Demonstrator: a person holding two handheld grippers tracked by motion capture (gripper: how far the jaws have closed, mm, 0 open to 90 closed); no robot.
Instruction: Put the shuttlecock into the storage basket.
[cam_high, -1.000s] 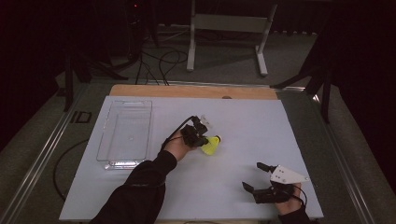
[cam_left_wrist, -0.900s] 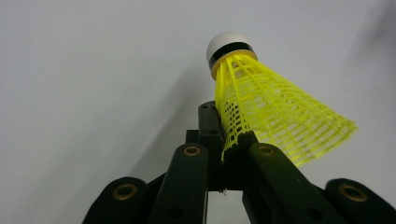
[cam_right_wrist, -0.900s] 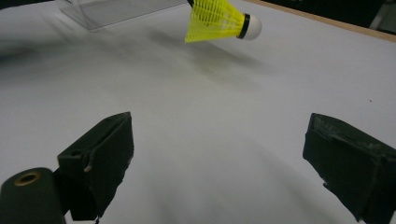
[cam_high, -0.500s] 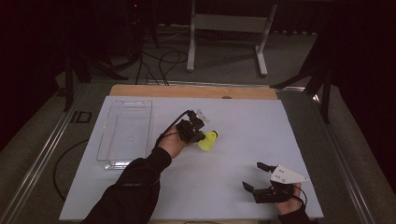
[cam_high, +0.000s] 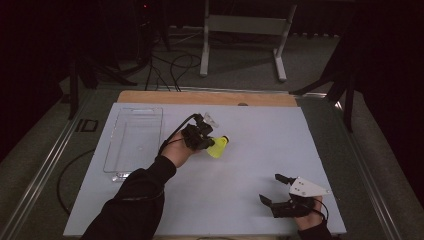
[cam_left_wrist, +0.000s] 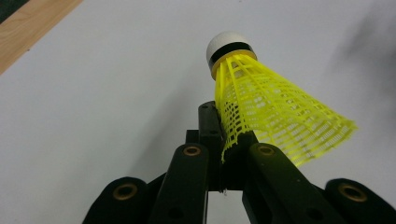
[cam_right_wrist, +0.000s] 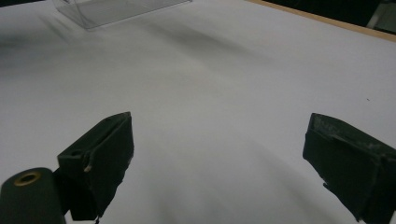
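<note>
Shuttlecock (cam_left_wrist: 271, 112) skirt is pinched at its lower edge between the left gripper's (cam_left_wrist: 229, 144) black jaws, and the stretch of mesh caught there is hidden behind them, so how deep the bite goes is hard to say. In the left gripper view the far right corner of the skirt blurs a little against the pale table. From the high view the shuttlecock (cam_high: 218, 147) is small: a yellow wedge just right of the left gripper (cam_high: 197, 136), held clear of the white tabletop (cam_high: 250, 165) near its middle, with the gripper's body and the person's hand covering whatever lies behind it.

Up close it has a white rounded cork with a black band, then a bright yellow collar, from which an open yellow plastic lattice flares out into a cone. The cork points up and away from the jaws, the wide rim down toward them and off to the right.

The right gripper (cam_high: 280, 192) sits near the table's front right corner, its jaws standing wide apart with nothing between them; in its own view bare white surface lies between the two pads (cam_right_wrist: 109, 154).

A clear plastic tray (cam_high: 132, 142) lies at the left, its near end cut off behind the person's dark sleeve (cam_high: 135, 200).
</note>
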